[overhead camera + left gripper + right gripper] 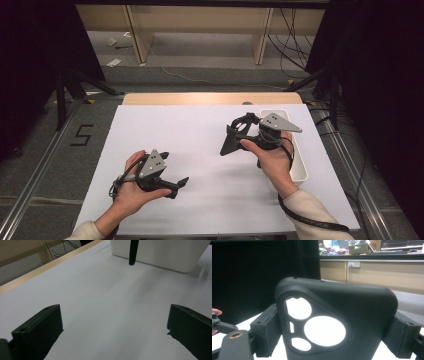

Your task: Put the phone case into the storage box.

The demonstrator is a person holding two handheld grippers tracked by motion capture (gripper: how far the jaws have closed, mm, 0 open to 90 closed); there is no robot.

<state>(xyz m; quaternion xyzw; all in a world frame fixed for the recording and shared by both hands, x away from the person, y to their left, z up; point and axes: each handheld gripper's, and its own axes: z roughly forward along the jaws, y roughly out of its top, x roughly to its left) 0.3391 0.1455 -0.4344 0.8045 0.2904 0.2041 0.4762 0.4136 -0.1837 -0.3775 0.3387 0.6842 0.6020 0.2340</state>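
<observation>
A black phone case [367,322] with round camera cut-outs stands upright between the two jaws of my right gripper [337,332], and the pads press on its sides. In the high view this gripper [239,131] is held above the right half of the white table [200,135], with the case [230,144] hanging from it as a dark wedge. My left gripper [181,184] rests low over the table's front left and points right. Its jaws stand wide apart with only bare table between them [115,325].
A white bin [299,167] stands along the table's right edge, just behind the right hand. The same white bin [162,252] shows ahead of the left gripper, with a thin black bar [133,252] hanging in front of it. A wooden strip [210,98] borders the far edge.
</observation>
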